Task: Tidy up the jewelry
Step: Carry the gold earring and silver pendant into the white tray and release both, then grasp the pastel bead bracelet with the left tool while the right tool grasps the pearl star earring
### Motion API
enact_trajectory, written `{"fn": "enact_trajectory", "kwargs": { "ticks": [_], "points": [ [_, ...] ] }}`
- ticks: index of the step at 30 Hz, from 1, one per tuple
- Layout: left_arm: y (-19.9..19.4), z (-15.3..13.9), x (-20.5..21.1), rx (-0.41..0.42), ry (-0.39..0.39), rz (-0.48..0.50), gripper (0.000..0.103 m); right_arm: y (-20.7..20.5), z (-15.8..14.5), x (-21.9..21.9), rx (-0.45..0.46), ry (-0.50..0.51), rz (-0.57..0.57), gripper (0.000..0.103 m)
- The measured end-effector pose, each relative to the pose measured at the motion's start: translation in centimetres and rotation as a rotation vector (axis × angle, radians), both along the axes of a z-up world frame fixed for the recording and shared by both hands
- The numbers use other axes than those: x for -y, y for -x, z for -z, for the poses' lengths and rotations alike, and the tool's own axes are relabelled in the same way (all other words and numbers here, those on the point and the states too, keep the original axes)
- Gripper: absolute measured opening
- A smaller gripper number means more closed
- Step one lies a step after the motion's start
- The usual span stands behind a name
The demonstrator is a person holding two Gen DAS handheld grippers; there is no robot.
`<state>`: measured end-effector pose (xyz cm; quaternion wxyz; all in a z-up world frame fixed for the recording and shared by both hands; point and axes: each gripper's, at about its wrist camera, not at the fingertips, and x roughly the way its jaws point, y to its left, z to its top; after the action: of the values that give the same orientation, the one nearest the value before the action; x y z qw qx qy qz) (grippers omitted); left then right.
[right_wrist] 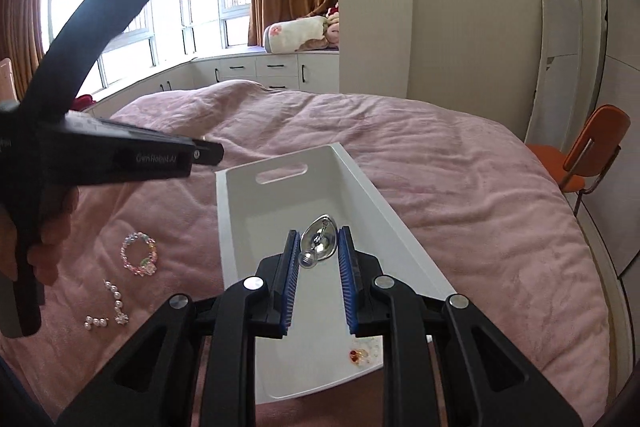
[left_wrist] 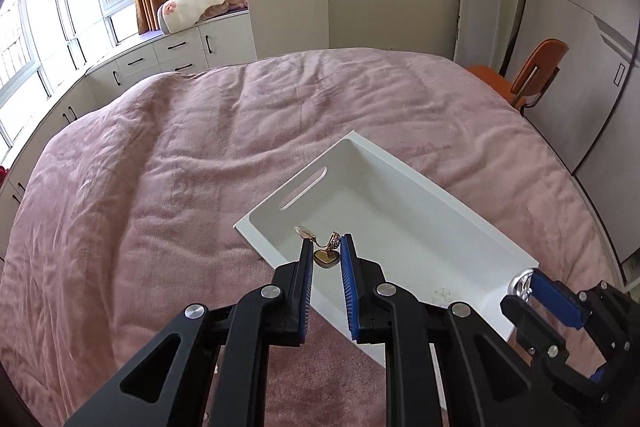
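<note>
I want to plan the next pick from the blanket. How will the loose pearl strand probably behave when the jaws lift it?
The pearl strand lies bent in a loose curve, so it is probably floppy and would dangle. Its round, glossy beads may slip between flat pads. It looks small and likely light, and the soft pink blanket may give way under it.

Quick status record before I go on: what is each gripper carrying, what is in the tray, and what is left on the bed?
left gripper: over the near end of the white tray, gold heart pendant between its fingers
right gripper: over the tray, silver piece between its fingers
in tray: small red and clear beaded item at the near end
on pink blanket: pastel bead bracelet, pearl strand, short pearl piece
</note>
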<state>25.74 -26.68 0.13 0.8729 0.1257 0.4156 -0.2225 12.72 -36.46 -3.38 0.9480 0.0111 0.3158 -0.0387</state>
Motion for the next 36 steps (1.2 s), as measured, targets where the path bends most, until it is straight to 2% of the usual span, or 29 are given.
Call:
{"fn": "enact_trajectory", "kwargs": {
  "ticks": [7,18,19,20,21,22,31,36],
  "points": [
    [-1.2,-0.2,3.4,-0.019,-0.044,0.019,0.019,0.1,0.7,1.4,-0.026,0.014,0.055,0.02],
    [-1.7,2.2,5.5,-0.087,-0.086,0.018,0.02,-0.2,1.4,1.8,-0.065,0.018,0.07,0.021],
    [-1.7,2.3,5.6,-0.09,-0.089,0.016,0.021,-0.2,1.3,1.7,-0.064,0.031,0.074,0.023],
    [-1.7,2.4,5.7,-0.087,-0.103,0.009,0.032,-0.1,1.2,1.6,-0.058,0.04,0.076,0.033],
    [-1.6,2.3,5.7,-0.075,-0.11,0.006,0.041,0.1,1.0,1.4,-0.043,0.046,0.077,0.037],
    [-1.4,2.2,5.7,-0.059,-0.115,0.011,0.041,0.2,0.9,1.4,-0.033,0.048,0.078,0.042],
    [-1.4,1.4,4.0,-0.035,-0.086,0.017,0.045,0.2,0.6,0.5,-0.02,0.061,0.058,0.042],
    [-1.7,1.1,1.0,-0.021,-0.059,-0.022,0.051,-0.1,0.8,-1.0,-0.017,0.087,0.028,0.044]
  ]
}}
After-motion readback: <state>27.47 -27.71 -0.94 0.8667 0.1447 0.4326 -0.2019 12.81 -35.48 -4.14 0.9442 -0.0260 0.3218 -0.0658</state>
